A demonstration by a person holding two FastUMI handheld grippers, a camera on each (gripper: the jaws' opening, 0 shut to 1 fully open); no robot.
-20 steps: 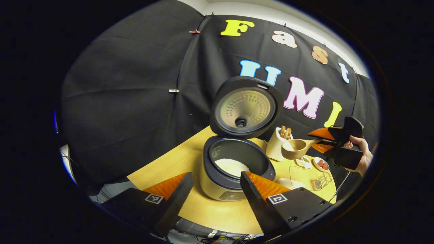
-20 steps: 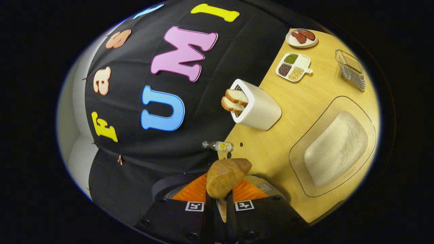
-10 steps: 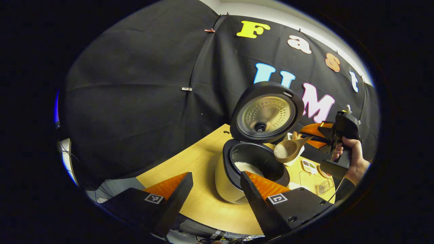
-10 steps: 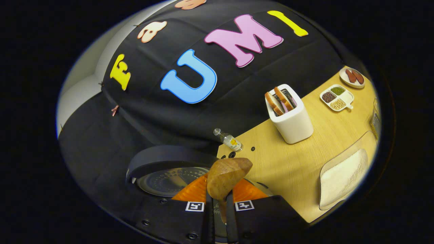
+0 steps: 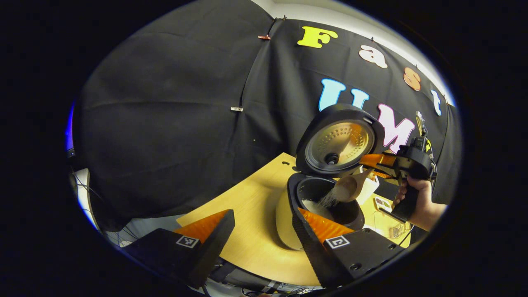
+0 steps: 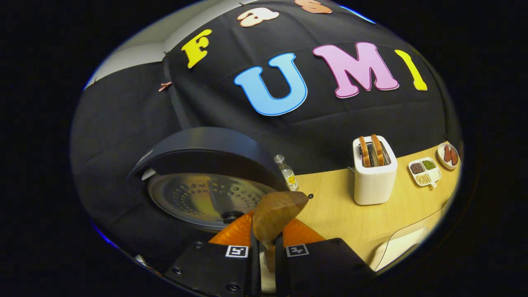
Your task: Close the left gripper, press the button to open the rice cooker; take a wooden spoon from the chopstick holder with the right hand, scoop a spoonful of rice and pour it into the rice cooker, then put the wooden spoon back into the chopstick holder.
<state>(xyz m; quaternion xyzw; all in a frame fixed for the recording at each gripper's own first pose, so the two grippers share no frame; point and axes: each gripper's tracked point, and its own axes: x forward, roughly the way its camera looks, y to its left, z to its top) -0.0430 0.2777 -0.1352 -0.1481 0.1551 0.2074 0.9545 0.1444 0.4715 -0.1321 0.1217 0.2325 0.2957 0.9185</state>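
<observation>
My right gripper (image 6: pixel 264 247) is squeezed tight on the handle of the wooden spoon (image 5: pixel 348 186), and in the left gripper view the spoon is tipped over the open rice cooker (image 5: pixel 319 206) with white rice (image 5: pixel 328 200) falling from its bowl into the dark pot. My left gripper (image 5: pixel 262 231) has its two fingers wide apart with nothing between them, low in front of the cooker on the yellow table (image 5: pixel 247 206). The cooker's lid (image 5: pixel 340 142) stands up, and behind it in the right gripper view sit a small bottle (image 6: pixel 287 173) and a white chopstick holder (image 6: pixel 374 179).
</observation>
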